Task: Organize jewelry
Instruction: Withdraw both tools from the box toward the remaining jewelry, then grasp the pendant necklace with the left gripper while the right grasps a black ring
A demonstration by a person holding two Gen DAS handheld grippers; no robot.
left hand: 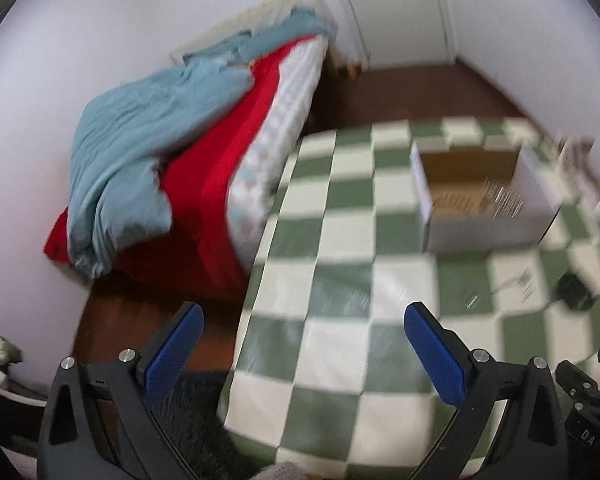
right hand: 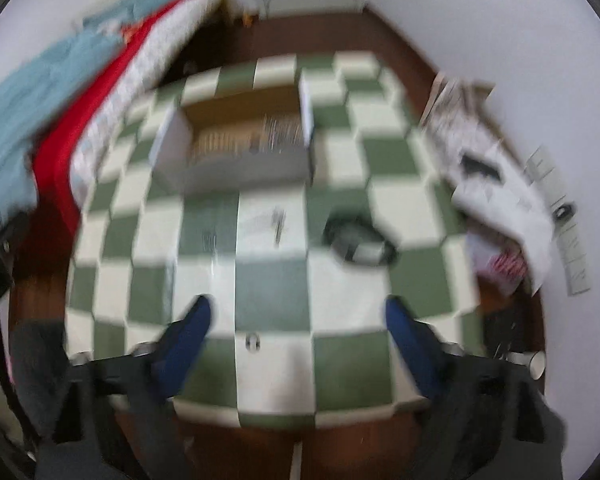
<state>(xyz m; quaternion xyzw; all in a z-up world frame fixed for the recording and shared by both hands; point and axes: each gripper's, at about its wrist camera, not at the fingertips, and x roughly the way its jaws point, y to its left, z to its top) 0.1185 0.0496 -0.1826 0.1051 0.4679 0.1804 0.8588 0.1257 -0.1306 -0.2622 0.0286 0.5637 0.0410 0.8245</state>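
Note:
Both views are blurred by motion. A white open box (left hand: pixel 484 220) with a brown inside stands on the green-and-white checked table (left hand: pixel 340 280); it also shows in the right wrist view (right hand: pixel 236 168). Thin silvery jewelry pieces (right hand: pixel 278 220) lie on the cloth in front of the box, and a small ring (right hand: pixel 253 342) lies near the front edge. A dark round case (right hand: pixel 358 238) sits to the right. My left gripper (left hand: pixel 304 356) is open and empty above the table's left edge. My right gripper (right hand: pixel 300 344) is open and empty above the table's front.
A bed (left hand: pixel 204 184) with a red sheet and a light blue duvet stands left of the table. Papers and clutter (right hand: pixel 496 188) lie along the right wall. Brown floor (left hand: pixel 400 92) surrounds the table. White doors (left hand: pixel 396 8) are at the back.

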